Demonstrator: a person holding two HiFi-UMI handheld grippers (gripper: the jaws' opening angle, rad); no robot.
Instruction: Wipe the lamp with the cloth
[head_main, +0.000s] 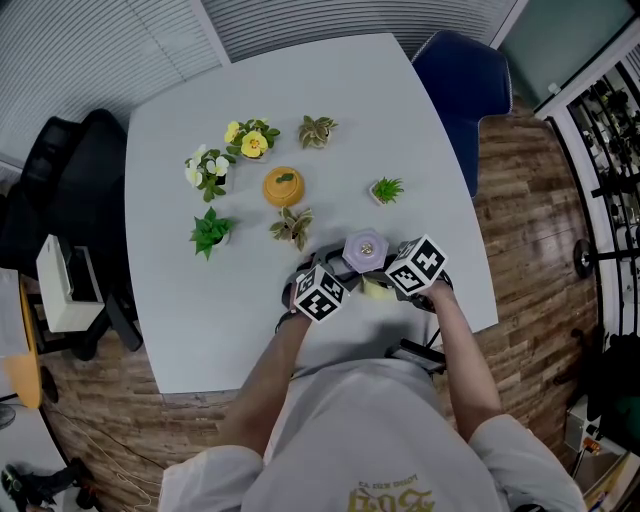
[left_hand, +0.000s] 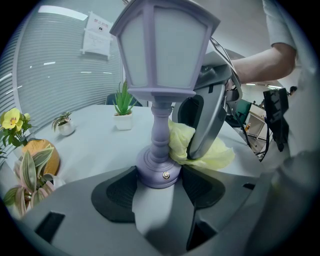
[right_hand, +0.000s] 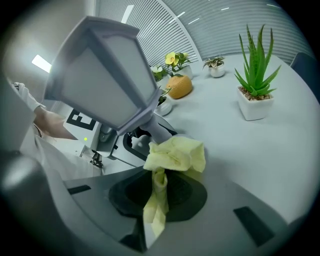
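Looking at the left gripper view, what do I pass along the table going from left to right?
yellow flowers → small potted plant → spiky green plant → lamp → cloth

- A white table (head_main: 200, 330) is carrying small potted plants: yellow flowers (head_main: 251, 138), white flowers (head_main: 207, 172) and a spiky green plant (head_main: 385, 190).
- An orange round object (head_main: 283, 187) is sitting among them.
- A blue chair (head_main: 462, 85) is standing at the table's far corner.
- A black chair (head_main: 70, 185) is standing on its left.
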